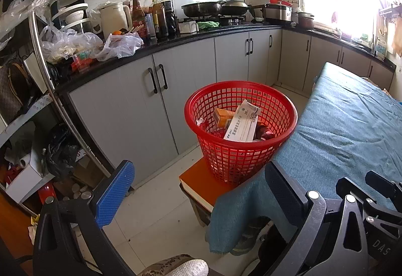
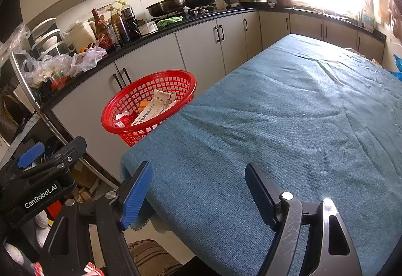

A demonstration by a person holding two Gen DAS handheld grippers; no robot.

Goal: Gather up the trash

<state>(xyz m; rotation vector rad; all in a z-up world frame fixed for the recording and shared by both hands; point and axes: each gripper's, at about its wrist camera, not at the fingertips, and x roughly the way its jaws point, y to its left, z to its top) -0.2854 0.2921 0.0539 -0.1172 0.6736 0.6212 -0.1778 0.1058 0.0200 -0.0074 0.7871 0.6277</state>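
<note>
Both jaws apart, red basket (image 1: 240, 125) ahead, trash (image 1: 242, 125) inside

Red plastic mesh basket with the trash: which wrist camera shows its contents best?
The left wrist view: the red plastic mesh basket sits near centre, open top toward the camera. The right wrist view shows it farther off, its lower side hidden behind the blue-green tablecloth.
</note>
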